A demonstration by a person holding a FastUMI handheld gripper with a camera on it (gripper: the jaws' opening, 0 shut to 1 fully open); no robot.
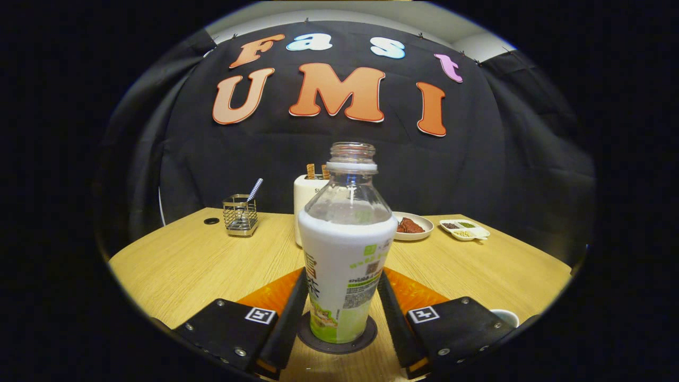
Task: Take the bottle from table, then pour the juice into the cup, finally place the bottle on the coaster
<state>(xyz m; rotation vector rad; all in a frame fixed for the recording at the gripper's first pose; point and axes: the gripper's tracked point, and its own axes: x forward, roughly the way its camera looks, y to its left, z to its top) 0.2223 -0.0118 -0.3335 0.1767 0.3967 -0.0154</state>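
An uncapped clear bottle point(345, 254) with a white and green label stands upright on a dark round coaster point(366, 334) on the wooden table point(185, 265). Some pale liquid shows inside up to its shoulder. My gripper point(342, 276) has one black finger on each side of the bottle's lower body, and both fingertips point(301, 281) touch the label. The rim of a white cup point(505, 317) peeks out just beyond the right finger's base.
Behind the bottle stands a white toaster point(307, 196) with toast in it. A wire utensil holder point(240, 215) sits at the back left. A plate of brown food point(414, 226) and a small divided dish point(465, 229) lie at the back right.
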